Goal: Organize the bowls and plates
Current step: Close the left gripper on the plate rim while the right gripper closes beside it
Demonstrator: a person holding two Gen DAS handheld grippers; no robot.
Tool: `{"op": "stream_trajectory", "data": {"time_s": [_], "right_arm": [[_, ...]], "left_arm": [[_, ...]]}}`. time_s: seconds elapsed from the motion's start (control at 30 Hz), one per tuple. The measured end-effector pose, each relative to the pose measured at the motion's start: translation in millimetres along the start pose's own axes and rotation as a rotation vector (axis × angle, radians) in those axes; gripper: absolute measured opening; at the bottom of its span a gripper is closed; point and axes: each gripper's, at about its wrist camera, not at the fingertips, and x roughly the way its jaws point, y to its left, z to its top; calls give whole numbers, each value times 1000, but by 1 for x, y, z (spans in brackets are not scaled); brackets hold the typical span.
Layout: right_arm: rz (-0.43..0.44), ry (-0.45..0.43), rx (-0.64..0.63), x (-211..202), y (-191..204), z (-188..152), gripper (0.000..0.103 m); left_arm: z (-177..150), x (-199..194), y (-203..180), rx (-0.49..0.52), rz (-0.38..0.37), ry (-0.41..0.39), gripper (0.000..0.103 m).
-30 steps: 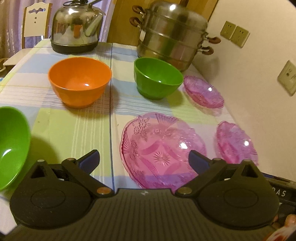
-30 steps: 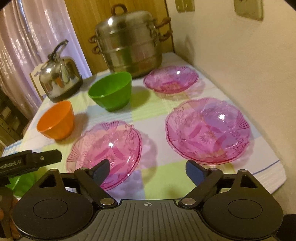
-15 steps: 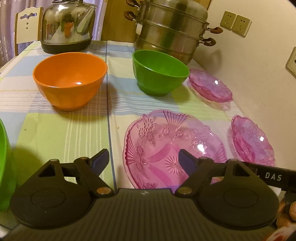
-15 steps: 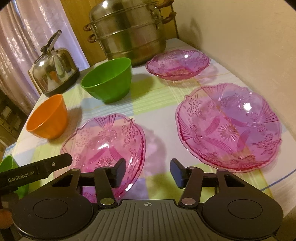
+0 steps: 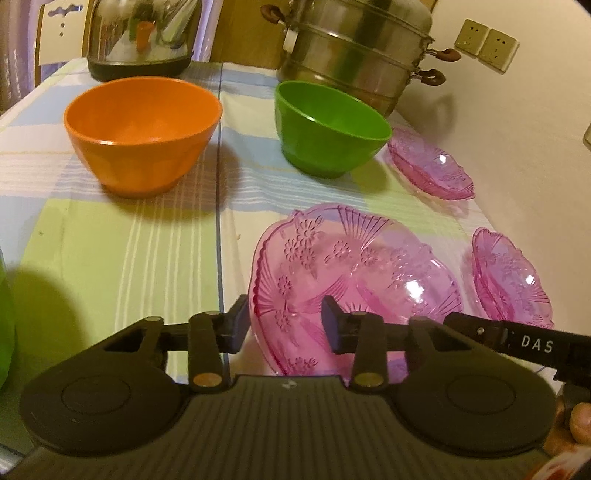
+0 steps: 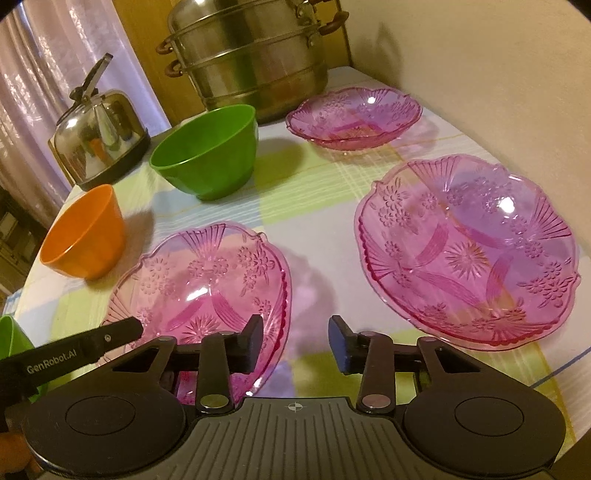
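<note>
A pink glass plate [image 5: 354, 273] lies nearest on the checked tablecloth. My left gripper [image 5: 284, 326] straddles its left rim, jaws closing, pads clear of the glass. My right gripper [image 6: 295, 343] straddles the right rim of the same plate [image 6: 207, 280], one finger over the inside and one outside, also closing without pressing. A second large pink plate [image 6: 469, 251] lies to the right and a third [image 6: 354, 114] further back. An orange bowl [image 5: 144, 136] and a green bowl [image 5: 328, 129] stand beyond.
Another green bowl [image 5: 5, 321] sits at the near left edge. A steel steamer pot [image 5: 354, 48] and a kettle [image 5: 140, 33] stand at the back. The wall [image 5: 517, 147] with sockets runs along the table's right side. A chair [image 5: 62, 29] is behind.
Both grippers have sunk and moved forward onto the near pink plate's rims. Their jaws have narrowed a lot from wide open.
</note>
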Motion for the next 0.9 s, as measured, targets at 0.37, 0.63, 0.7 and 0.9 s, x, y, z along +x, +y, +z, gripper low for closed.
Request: {"op": "stream_trajectory", "data": {"time_s": [0.37, 0.63, 0.7, 0.9], "right_arm": [[-9, 5, -1, 6, 2, 3, 19], [-4, 7, -12, 6, 7, 2, 9], [-5, 8, -10, 6, 8, 2, 9], [-9, 12, -14, 3, 10, 2, 9]], "left_arm": [[0, 0, 5, -22, 28, 1, 25], [-1, -1, 6, -27, 37, -2, 16], [0, -1, 5, -20, 41, -2, 16], [1, -3, 4, -3, 49, -4, 10]]}}
